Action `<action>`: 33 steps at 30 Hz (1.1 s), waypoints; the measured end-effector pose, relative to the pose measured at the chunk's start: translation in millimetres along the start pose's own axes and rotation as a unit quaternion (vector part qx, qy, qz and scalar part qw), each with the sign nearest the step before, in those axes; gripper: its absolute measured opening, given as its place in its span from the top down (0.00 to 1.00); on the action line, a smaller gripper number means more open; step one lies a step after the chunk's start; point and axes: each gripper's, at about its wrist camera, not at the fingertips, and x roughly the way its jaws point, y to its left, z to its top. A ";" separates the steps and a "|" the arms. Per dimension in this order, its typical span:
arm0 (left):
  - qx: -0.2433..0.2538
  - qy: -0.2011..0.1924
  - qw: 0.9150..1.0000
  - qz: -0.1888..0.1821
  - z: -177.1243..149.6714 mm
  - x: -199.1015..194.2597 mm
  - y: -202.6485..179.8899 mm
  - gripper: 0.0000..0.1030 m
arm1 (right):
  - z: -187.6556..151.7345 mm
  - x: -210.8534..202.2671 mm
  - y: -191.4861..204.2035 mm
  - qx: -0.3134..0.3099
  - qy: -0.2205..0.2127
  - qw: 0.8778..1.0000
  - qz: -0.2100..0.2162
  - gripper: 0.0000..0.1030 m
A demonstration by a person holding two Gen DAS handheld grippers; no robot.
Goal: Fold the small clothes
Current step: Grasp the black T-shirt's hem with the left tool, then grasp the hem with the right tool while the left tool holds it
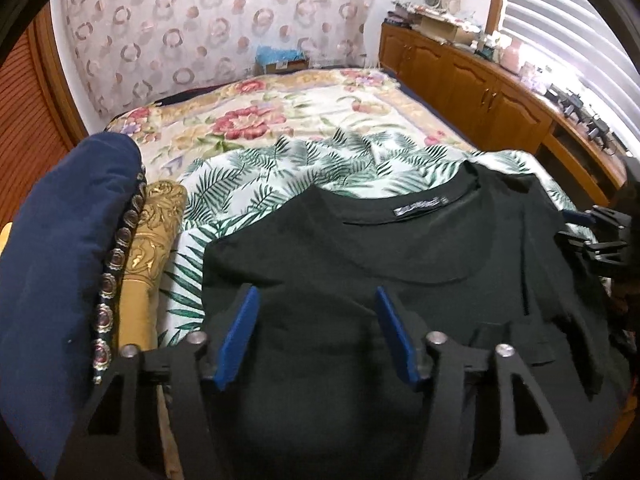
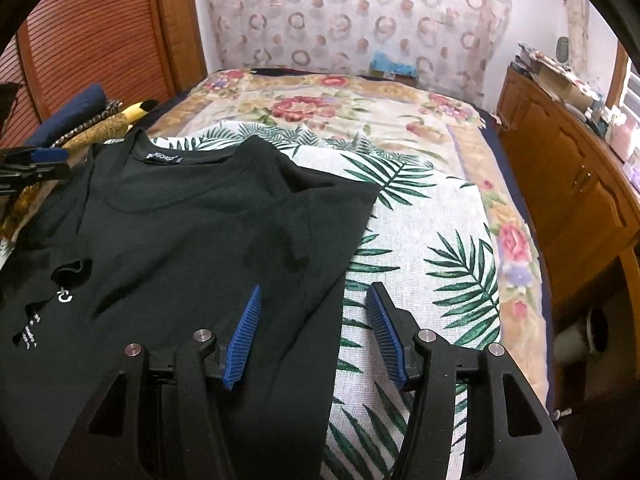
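I have the black T-shirt (image 1: 400,272) lying on the palm-leaf cloth (image 1: 248,184), which is spread over the floral bedspread (image 1: 280,112); its neck label faces up toward the far end of the bed. My left gripper (image 1: 316,336) hangs over the shirt's body with its jaws released and nothing between the blue pads (image 1: 240,336). My right gripper (image 2: 314,332) sits at the shirt's right edge, jaws spread wide, one pad over black fabric and the other over the leaf print. A navy cushion (image 1: 68,264) and a gold one (image 1: 148,248) lie just beside the shirt on the left. Wooden cabinets (image 2: 568,184) run along the right.
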 end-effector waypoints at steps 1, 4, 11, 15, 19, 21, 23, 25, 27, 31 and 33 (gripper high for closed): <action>-0.001 0.003 1.000 0.002 0.1 2.9 0.4 0.46 | 1.1 1.1 -0.9 0.001 0.001 1.000 0.001 0.45; -0.007 0.012 1.000 0.009 -0.4 14.5 3.9 0.46 | 2.0 1.3 -2.1 -0.001 0.001 1.000 0.004 0.43; -0.025 0.010 1.000 0.002 -9.9 27.0 11.8 0.46 | 2.2 2.8 3.3 -0.002 0.001 1.000 0.003 0.41; -0.025 0.000 1.000 0.008 -11.7 24.8 12.0 0.74 | 2.0 3.0 3.9 -0.002 0.001 1.000 0.003 0.41; -0.015 0.005 1.000 0.011 -11.0 22.6 10.1 0.95 | 2.1 3.0 4.7 -0.002 0.001 1.000 0.003 0.40; -0.011 -0.002 1.000 0.019 -9.8 16.3 9.8 0.97 | 2.0 2.9 4.7 -0.002 0.001 1.000 0.003 0.40; -0.015 -0.027 0.999 0.032 -5.7 -1.0 13.3 0.97 | 2.2 3.1 4.4 -0.001 0.001 1.000 0.003 0.40; -0.018 -0.057 0.997 0.052 0.6 -21.0 18.1 0.98 | 2.1 3.1 4.5 -0.002 0.001 1.000 0.003 0.40; -0.023 -0.077 0.995 0.064 6.5 -35.9 26.1 0.98 | 2.1 3.1 4.4 -0.002 0.001 1.000 0.003 0.40; -0.030 -0.103 0.992 0.074 15.4 -58.7 40.4 0.98 | 2.3 3.0 4.7 -0.002 0.001 1.000 0.003 0.40; -0.036 -0.111 0.990 0.079 15.5 -65.3 47.8 0.98 | 2.1 3.1 4.2 -0.002 0.001 1.000 0.003 0.40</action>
